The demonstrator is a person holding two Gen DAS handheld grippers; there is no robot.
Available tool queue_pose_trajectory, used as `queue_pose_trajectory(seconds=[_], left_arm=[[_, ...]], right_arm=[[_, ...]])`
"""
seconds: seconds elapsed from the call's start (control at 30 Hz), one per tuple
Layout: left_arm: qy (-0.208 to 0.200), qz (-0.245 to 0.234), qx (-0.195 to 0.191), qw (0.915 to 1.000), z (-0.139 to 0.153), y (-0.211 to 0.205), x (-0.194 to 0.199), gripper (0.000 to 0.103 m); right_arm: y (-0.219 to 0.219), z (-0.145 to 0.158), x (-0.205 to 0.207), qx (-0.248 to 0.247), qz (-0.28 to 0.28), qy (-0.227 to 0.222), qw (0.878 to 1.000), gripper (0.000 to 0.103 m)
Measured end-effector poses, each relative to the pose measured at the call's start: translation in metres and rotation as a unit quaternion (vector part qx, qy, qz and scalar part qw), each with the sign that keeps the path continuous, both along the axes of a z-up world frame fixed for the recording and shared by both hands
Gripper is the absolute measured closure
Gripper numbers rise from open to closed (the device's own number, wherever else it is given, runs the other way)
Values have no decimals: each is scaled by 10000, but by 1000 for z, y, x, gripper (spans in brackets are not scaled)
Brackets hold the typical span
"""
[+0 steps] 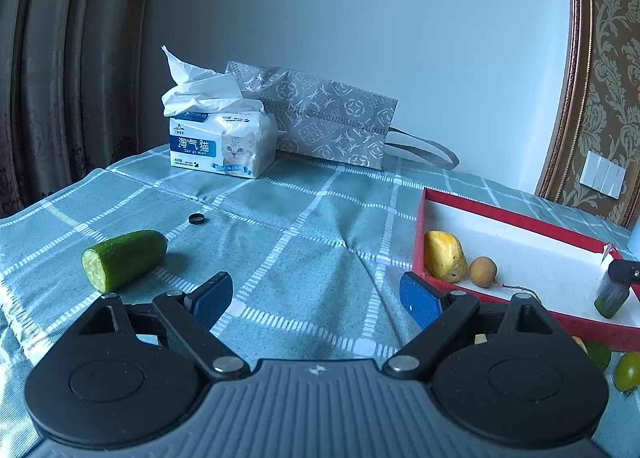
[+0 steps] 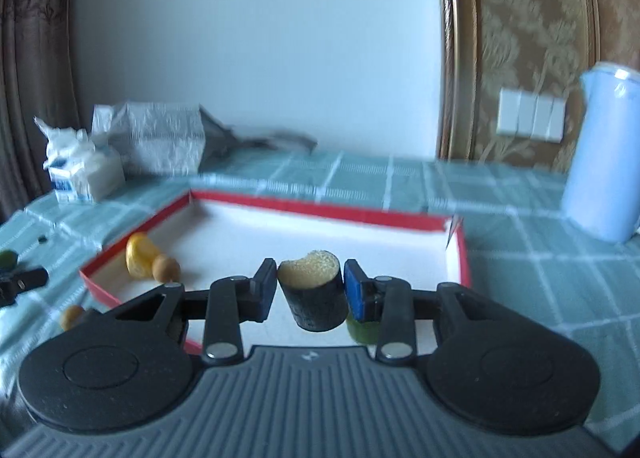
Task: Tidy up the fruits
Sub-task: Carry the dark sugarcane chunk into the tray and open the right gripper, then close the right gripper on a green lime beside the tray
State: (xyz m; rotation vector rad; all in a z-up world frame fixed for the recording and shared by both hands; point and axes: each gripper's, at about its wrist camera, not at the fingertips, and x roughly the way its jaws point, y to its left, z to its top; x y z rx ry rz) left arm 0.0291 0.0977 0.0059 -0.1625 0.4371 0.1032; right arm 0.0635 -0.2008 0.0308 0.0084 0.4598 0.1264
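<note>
The right hand-held gripper is clamped on a cucumber piece, cut end up, above the near part of the red box. The left hand-held gripper stands wide apart over the worktop, another cucumber piece lying just left of it. A yellow fruit and a small brown fruit sit in the box's left corner.

Bare cloth beside red box

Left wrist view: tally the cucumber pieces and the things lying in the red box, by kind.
Cucumber piece: 2
Yellow fruit piece: 1
Brown round fruit: 1
Total: 4
</note>
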Motion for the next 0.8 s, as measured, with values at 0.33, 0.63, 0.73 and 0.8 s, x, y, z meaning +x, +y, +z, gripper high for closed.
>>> queue_pose_trajectory(seconds=[0.33,0.63,0.73,0.8], left_arm=[[2,-2,1,10000,0,0,0,12],[14,21,-23,10000,-1,1,0,12],[21,15,-22,10000,-1,1,0,12],[29,-1,-17,10000,-1,0,0,12]], right_arm=[[-18,-13,-74,151,109,-42,9998,55],[2,-30,-80,-302,283,243,9988,56],[2,-36,-70,-241,320,437,9982,65],[3,-38,-68,-284,333,481,9979,66]])
